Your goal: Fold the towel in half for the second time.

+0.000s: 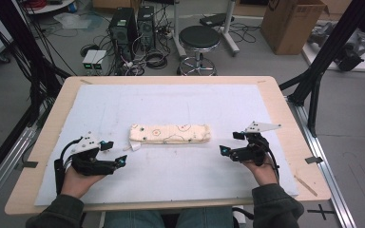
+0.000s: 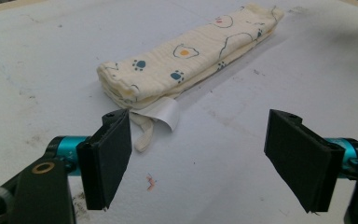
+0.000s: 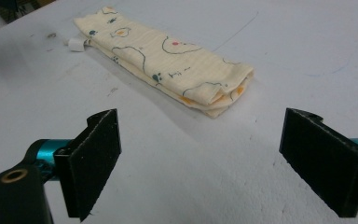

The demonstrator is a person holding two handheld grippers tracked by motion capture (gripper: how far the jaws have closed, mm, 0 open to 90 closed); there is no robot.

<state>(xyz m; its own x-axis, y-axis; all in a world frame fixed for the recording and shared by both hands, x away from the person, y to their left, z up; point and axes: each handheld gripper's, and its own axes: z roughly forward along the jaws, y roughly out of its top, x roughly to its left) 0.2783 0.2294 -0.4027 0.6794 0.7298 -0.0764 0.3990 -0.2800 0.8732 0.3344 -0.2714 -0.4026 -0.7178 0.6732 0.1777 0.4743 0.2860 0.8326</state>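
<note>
Folded cloth on the counter, both grippers standing off with fingers apart.

Nearest, the left gripper (image 1: pixel 115 153) and right gripper (image 1: pixel 232 143) held nothing, fingers (image 2: pixel 106 158) spread wide. Just beyond and between both finger pairs, the cloth (image 1: pixel 169 133) lay as a narrow folded strip, its label (image 2: pixel 161 113) toward the left fingers. Folding appeared complete or one fold short; no grasp was made. No containers stood on the counter (image 1: pixel 285 137).
</note>
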